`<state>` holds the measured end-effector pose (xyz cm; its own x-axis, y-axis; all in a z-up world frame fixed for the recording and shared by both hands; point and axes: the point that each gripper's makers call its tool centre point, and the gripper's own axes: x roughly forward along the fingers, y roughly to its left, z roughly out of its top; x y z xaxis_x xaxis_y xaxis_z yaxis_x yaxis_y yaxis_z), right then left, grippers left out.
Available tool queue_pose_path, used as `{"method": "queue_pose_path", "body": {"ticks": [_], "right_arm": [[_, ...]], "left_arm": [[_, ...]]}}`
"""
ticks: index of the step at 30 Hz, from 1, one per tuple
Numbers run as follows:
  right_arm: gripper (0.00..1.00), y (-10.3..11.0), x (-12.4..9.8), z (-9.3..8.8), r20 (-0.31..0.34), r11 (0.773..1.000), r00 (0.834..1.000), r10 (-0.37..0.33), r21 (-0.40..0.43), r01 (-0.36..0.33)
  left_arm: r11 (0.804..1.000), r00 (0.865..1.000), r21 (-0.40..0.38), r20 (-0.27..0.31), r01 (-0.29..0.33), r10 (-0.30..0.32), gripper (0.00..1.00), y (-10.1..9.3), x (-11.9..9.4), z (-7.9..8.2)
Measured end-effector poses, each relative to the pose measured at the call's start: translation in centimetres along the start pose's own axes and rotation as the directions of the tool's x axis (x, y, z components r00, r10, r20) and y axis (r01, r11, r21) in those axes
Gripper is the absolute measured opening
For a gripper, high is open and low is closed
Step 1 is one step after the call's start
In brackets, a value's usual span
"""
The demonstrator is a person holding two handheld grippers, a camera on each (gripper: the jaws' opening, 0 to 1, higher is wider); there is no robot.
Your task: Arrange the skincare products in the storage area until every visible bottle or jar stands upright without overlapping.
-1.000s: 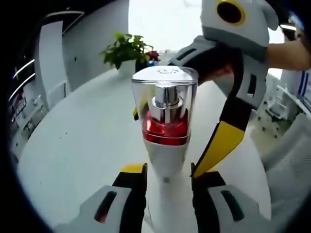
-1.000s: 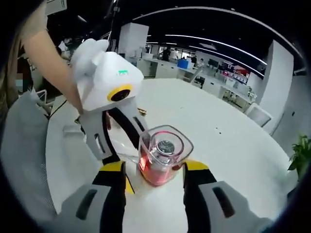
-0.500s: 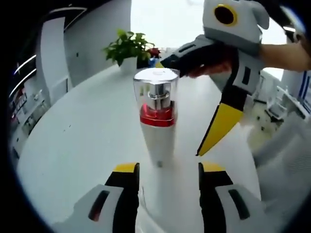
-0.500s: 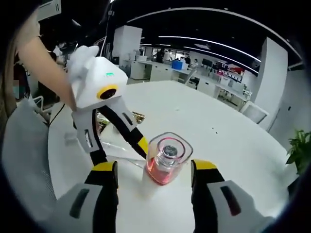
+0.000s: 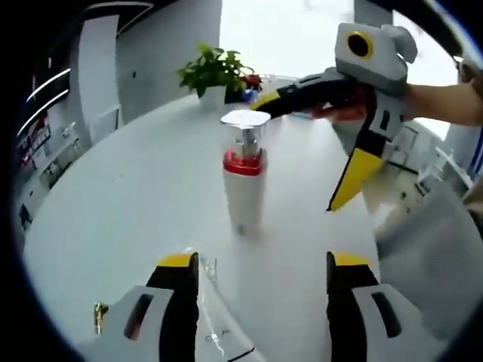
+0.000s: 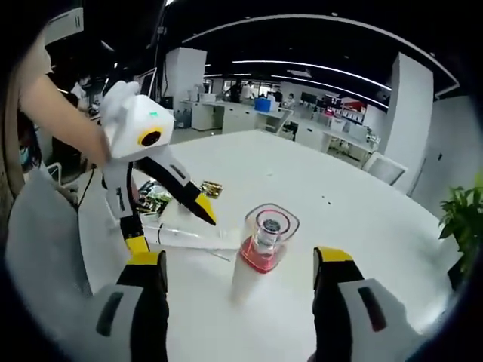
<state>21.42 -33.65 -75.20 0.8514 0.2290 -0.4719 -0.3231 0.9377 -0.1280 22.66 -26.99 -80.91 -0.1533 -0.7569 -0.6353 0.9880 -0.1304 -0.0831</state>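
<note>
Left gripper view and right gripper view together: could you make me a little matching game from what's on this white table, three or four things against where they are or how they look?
Things:
1. pump bottle
2. potted plant
3. left gripper
4. right gripper

States:
a. green, at the table's far edge
b. upright, red collar, clear cap
c. open, clear tray between its jaws
d. open, bottle beyond its jaws

Pairs: 1-b, 2-a, 3-c, 4-d

I'm working in an open-plan office: rows of desks (image 6: 249,105) are sitting under long ceiling light strips (image 6: 302,68), and a potted plant (image 5: 213,69) is standing on a big white round table (image 5: 128,196).
</note>
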Motion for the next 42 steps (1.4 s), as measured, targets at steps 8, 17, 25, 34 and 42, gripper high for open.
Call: {"method": "queue_pose_path", "body": {"ticks": [8,17,25,34,42], "right_arm": [[0.84,0.9,-1.0,1.8,0.034,1.000,0.999,-0.005,0.014,0.005],[0.90,2.5,-2.1,2.6,0.044,1.000,0.999,0.009,-0.001,-0.009],[0.94,4.0,-3.4,2.4,0.051,1.000,0.999,0.014,0.015,-0.015],[0.99,5.1,-4.7,2.1,0.069,0.997,0.998,-0.003,0.080,-0.002],[0.99,6.3,-5.6,2.4,0.102,0.990,0.995,-0.004,0.138,-0.011]], "left_arm": [[0.998,1.000,-0.049,0.005,-0.028,0.028,0.76,-0.8,-2.6,-1.0],[0.991,0.997,-0.114,0.028,-0.074,0.078,0.85,-1.5,-5.8,-2.3],[0.977,0.989,-0.167,0.037,-0.135,0.143,0.91,-2.2,-8.8,-3.9],[0.950,0.976,-0.249,0.064,-0.187,0.209,0.94,-3.6,-12.1,-5.4],[0.927,0.962,-0.301,0.082,-0.226,0.262,0.96,-4.9,-14.5,-6.5]]}}
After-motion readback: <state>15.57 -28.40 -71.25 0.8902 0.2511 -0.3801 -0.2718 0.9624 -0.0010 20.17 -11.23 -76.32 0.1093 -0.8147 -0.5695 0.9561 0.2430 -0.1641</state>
